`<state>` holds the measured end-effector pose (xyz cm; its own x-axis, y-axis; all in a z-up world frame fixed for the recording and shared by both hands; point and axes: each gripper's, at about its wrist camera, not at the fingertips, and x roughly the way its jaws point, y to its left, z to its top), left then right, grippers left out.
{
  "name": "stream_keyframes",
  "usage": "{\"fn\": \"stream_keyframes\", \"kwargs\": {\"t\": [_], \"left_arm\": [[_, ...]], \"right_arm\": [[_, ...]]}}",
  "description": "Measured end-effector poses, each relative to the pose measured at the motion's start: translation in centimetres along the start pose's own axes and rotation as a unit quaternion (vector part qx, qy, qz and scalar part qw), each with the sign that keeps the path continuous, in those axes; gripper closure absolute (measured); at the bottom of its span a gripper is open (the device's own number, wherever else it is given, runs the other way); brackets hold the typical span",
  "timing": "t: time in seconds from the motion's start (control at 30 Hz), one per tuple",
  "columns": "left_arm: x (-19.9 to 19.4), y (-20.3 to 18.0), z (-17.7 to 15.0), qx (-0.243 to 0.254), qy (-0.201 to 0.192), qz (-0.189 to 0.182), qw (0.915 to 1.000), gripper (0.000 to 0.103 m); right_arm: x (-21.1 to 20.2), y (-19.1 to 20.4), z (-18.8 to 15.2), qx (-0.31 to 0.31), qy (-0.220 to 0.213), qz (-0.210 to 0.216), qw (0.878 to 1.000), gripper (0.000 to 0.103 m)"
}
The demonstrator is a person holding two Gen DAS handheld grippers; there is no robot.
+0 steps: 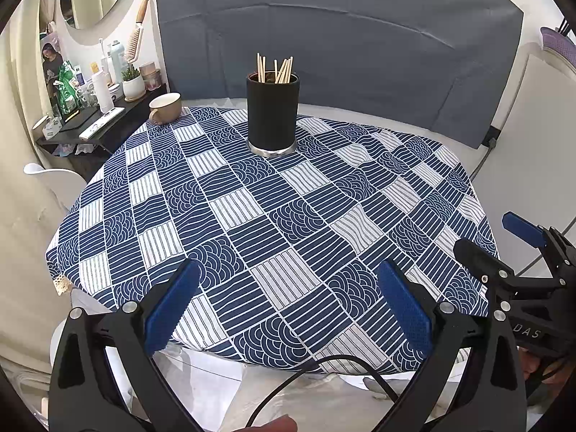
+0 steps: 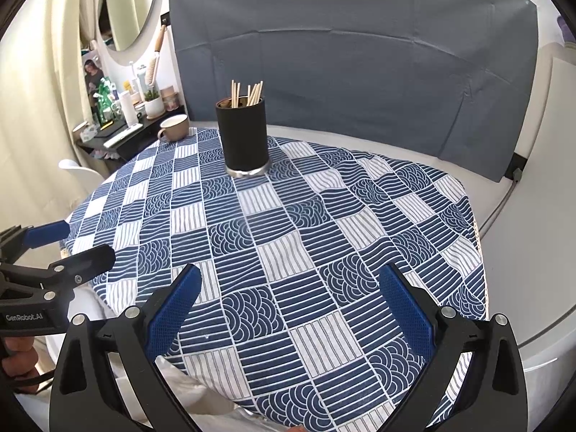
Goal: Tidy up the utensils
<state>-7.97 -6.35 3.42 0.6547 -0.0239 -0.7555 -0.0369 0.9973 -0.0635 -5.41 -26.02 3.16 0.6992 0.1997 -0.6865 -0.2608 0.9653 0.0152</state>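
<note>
A black cylindrical holder (image 1: 272, 113) (image 2: 245, 136) with a silver base stands upright at the far middle of the table. Several wooden chopsticks (image 1: 277, 69) (image 2: 247, 93) stick up out of it. My left gripper (image 1: 288, 270) is open and empty over the near edge of the blue patterned tablecloth (image 1: 288, 216). My right gripper (image 2: 288, 273) is also open and empty over the near part of the cloth (image 2: 288, 234). Each gripper shows at the side of the other's view: the right one (image 1: 493, 237), the left one (image 2: 77, 243).
A beige mug (image 1: 166, 108) (image 2: 175, 127) sits at the table's far left edge. Behind it is a dark side shelf (image 1: 90, 122) crowded with bottles and a plant pot. A grey padded panel (image 1: 342, 54) backs the table. A black cable (image 1: 324, 370) runs below the left gripper.
</note>
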Motion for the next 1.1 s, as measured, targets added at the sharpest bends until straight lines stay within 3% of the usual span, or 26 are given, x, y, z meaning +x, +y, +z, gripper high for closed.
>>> {"fn": "stream_keyframes", "kwargs": {"t": [1.1], "left_arm": [[0.8, 0.9, 0.1, -0.016, 0.015, -0.004, 0.9997, 0.006]], "right_arm": [[1.0, -0.1, 0.4, -0.001, 0.012, 0.002, 1.000, 0.008]]}}
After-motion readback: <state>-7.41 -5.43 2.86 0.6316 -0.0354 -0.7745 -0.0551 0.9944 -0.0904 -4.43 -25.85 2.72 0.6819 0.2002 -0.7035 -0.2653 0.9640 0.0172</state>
